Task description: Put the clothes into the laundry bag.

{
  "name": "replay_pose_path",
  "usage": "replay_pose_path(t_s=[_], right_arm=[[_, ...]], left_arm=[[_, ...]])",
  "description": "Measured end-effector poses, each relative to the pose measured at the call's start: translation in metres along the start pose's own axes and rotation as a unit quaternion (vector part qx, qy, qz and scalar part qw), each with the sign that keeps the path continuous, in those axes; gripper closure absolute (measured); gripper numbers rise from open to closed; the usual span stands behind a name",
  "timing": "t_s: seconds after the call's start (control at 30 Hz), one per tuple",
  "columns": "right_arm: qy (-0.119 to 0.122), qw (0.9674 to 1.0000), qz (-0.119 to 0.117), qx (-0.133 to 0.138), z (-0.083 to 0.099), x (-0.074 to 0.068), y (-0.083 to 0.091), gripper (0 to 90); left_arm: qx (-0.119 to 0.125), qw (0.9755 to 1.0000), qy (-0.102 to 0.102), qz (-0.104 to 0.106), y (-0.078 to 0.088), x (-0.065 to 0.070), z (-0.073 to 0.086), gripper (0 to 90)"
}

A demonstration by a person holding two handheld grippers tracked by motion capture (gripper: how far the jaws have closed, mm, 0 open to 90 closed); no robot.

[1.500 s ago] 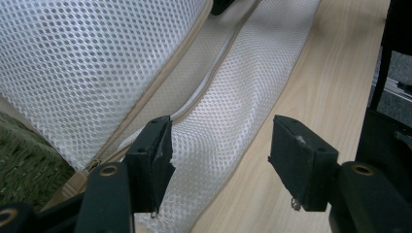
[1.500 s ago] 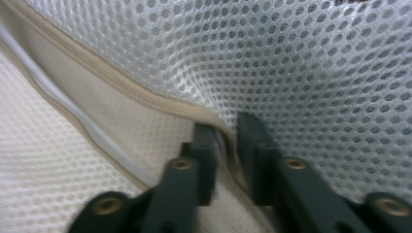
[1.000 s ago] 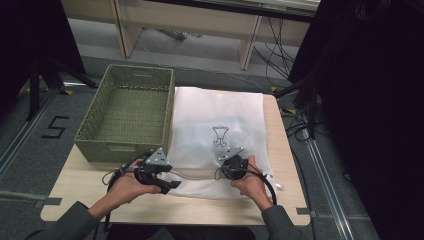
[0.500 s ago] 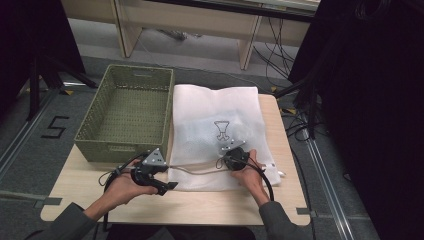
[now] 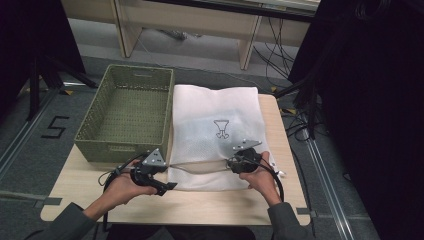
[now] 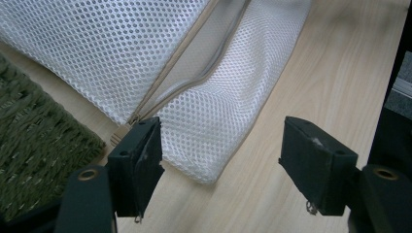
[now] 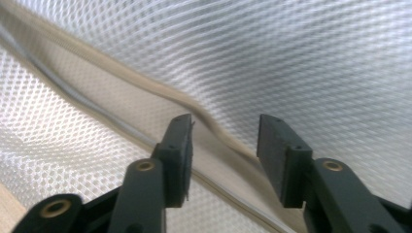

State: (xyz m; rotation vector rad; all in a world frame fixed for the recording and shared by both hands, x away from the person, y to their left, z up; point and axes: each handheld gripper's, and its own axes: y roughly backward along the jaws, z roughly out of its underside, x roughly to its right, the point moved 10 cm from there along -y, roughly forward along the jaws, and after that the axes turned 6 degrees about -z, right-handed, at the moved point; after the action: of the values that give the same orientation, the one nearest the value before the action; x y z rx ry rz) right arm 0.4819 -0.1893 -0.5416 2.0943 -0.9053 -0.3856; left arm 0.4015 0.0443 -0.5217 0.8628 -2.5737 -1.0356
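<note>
A white mesh laundry bag (image 5: pixel 215 110) lies flat on the wooden table, with a zipper (image 5: pixel 200 165) running across its near end. My left gripper (image 5: pixel 167 176) is at the bag's near left corner. In the left gripper view the left gripper (image 6: pixel 221 141) is open, with the bag corner (image 6: pixel 204 145) lying loose between the jaws and the zipper (image 6: pixel 194 82) end by the left pad. My right gripper (image 5: pixel 231 162) hovers over the zipper's right part. The right gripper (image 7: pixel 223 141) has just been opening its jaws, and the zipper tape (image 7: pixel 97 63) runs under the gap, unpressed.
A green woven basket (image 5: pixel 125 145), its inside empty, stands on the table's left half, touching the bag's left edge; its wall (image 6: pixel 29 145) is close to my left gripper. Bare wood (image 5: pixel 200 205) lies in front of the bag. Cables trail from both grippers.
The right hand has shifted slightly to the right and farther up the bag along the zipper line. The left hand has stayed in place.
</note>
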Motion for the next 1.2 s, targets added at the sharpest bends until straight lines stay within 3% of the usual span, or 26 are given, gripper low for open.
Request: replay_pose_path(t_s=[0.03, 0.07, 0.23, 0.33, 0.37, 0.43, 0.5, 0.53, 0.57, 0.6, 0.63, 0.67, 0.73, 0.77, 0.8, 0.83, 0.93, 0.97, 1.07, 1.1, 1.2], right_arm=[[-0.006, 1.0, 0.002, 0.006, 0.0, 0.003, 0.003, 54.6], [-0.017, 0.9998, -0.004, 0.013, 0.001, 0.005, 0.009, 52.1], [-0.05, 0.9981, 0.001, 0.035, 0.008, 0.012, 0.027, 45.9], [-0.056, 0.9976, 0.002, 0.04, 0.011, 0.013, 0.032, 45.2], [-0.071, 0.9958, 0.002, 0.058, 0.011, 0.013, 0.035, 44.4], [-0.074, 0.9956, 0.001, 0.058, 0.012, 0.013, 0.037, 43.7], [-0.069, 0.995, 0.0, 0.073, 0.01, 0.015, 0.04, 42.7], [-0.082, 0.9937, -0.007, 0.075, 0.01, 0.012, 0.042, 42.5], [-0.093, 0.9916, -0.017, 0.088, 0.009, 0.01, 0.043, 41.8], [-0.093, 0.9916, -0.017, 0.088, 0.009, 0.01, 0.043, 41.8], [-0.09, 0.9912, -0.018, 0.095, 0.009, 0.009, 0.044, 41.5], [-0.097, 0.9904, -0.031, 0.093, 0.009, 0.006, 0.045, 41.0], [-0.109, 0.989, -0.036, 0.093, 0.01, 0.002, 0.047, 40.7], [-0.1, 0.9901, -0.032, 0.093, 0.011, 0.004, 0.048, 40.4], [-0.109, 0.989, -0.036, 0.093, 0.012, 0.001, 0.049, 40.1], [-0.094, 0.9895, -0.039, 0.102, 0.011, 0.002, 0.048, 40.0], [-0.116, 0.9871, -0.046, 0.101, 0.014, -0.006, 0.051, 39.5], [-0.095, 0.9892, -0.044, 0.102, 0.014, -0.003, 0.051, 39.5], [-0.098, 0.9882, -0.048, 0.107, 0.014, -0.006, 0.052, 39.3], [-0.113, 0.9864, -0.057, 0.105, 0.016, -0.012, 0.054, 39.2], [-0.1, 0.9876, -0.055, 0.108, 0.017, -0.012, 0.054, 39.1]], left_arm=[[0.0, 0.9999, 0.011, -0.002, 0.0, 0.001, 0.001, 31.1], [0.0, 1.0, 0.0, -0.001, 0.001, -0.001, 0.001, 31.1], [0.005, 0.9999, 0.013, -0.007, 0.005, -0.005, 0.002, 31.0], [0.009, 0.9998, 0.015, -0.014, 0.008, -0.008, 0.003, 30.8], [0.011, 0.9996, 0.022, -0.016, 0.011, -0.009, 0.004, 30.8], [0.014, 0.9997, 0.015, -0.016, 0.012, -0.011, 0.003, 30.8], [0.018, 0.9994, 0.025, -0.016, 0.014, -0.011, 0.004, 30.7], [0.016, 0.9995, 0.018, -0.019, 0.015, -0.012, 0.005, 30.7], [0.017, 0.9993, 0.027, -0.017, 0.015, -0.012, 0.006, 30.6], [0.017, 0.9995, 0.018, -0.02, 0.016, -0.014, 0.007, 30.6], [0.018, 0.9992, 0.03, -0.018, 0.015, -0.014, 0.008, 30.5], [0.017, 0.9993, 0.025, -0.02, 0.016, -0.015, 0.008, 30.3], [0.019, 0.999, 0.032, -0.023, 0.016, -0.017, 0.009, 30.2], [0.018, 0.999, 0.032, -0.024, 0.017, -0.018, 0.01, 30.2], [0.018, 0.9989, 0.032, -0.028, 0.018, -0.019, 0.011, 30.1], [0.018, 0.9991, 0.028, -0.026, 0.018, -0.02, 0.011, 30.1], [0.02, 0.9988, 0.033, -0.029, 0.019, -0.021, 0.012, 29.4], [0.019, 0.9988, 0.031, -0.032, 0.02, -0.021, 0.012, 29.3], [0.021, 0.9987, 0.03, -0.036, 0.02, -0.022, 0.014, 28.8], [0.021, 0.9987, 0.03, -0.036, 0.021, -0.022, 0.014, 28.0], [0.022, 0.9987, 0.027, -0.037, 0.021, -0.023, 0.015, 27.3]])
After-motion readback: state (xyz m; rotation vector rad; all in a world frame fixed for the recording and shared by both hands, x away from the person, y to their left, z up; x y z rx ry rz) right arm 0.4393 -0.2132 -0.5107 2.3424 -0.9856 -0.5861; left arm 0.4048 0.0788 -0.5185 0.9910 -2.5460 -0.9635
